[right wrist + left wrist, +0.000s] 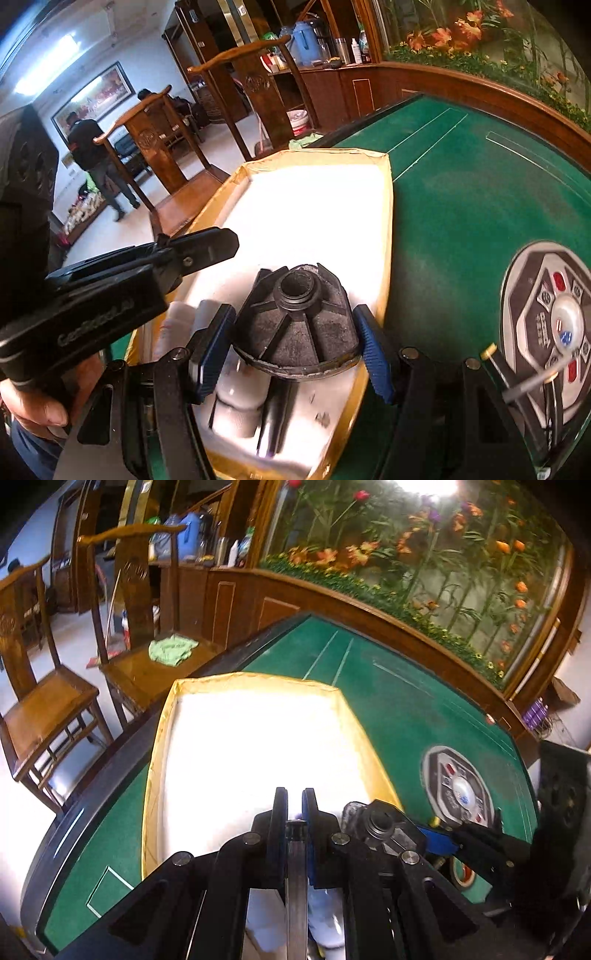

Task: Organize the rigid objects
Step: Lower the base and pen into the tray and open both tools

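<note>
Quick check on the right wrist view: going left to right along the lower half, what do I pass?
Hand holding the left gripper → white bottles in the yellow-rimmed tray → black ribbed cone part between the right gripper's fingers → green table felt → round control panel.

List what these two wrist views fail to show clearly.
- Box floor: left wrist view, glare washes out the white lining.
- Thin rod in the left hand-held gripper: its lower end is cut off by the frame edge.
- White containers in the box: right wrist view, motion blur and the black ribbed part hide their labels.
- Round panel on the green table: cut off at the right edge, button markings too small.
</note>
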Available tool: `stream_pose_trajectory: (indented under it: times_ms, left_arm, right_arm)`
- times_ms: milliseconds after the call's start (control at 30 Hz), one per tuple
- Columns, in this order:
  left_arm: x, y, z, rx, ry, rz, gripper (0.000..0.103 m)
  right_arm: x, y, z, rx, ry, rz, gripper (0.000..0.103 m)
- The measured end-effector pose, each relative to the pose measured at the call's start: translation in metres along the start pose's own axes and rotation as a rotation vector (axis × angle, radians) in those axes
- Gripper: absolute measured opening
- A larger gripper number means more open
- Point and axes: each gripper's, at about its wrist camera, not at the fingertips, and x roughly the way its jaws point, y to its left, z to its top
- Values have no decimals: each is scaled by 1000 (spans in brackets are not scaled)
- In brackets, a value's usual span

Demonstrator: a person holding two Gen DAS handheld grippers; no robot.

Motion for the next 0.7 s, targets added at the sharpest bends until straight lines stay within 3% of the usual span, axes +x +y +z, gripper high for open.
stream_pose_trajectory:
  times_ms: [233, 467, 500, 533, 600, 700]
  left_arm:
    - [29, 17, 8, -66, 74, 36, 7]
    - [30, 16, 7, -50, 63, 65, 10]
    - [29, 15, 6, -45, 65, 71, 22]
    - [29, 16, 9, -50, 67, 72, 40]
    - [23, 17, 9, -62, 41, 67, 55]
    - [16, 16, 11, -69, 28, 56, 56]
  right_arm:
    - [20, 2, 19, -18, 18, -39, 64]
    - [34, 5, 22, -29, 52, -30, 64]
    - [34, 6, 21, -27, 55, -28, 64]
    - [33, 4, 21, -24, 56, -26, 64]
    - [30, 2, 21, -13, 57, -18, 65]
    - [23, 0, 20, -1, 49, -1, 65]
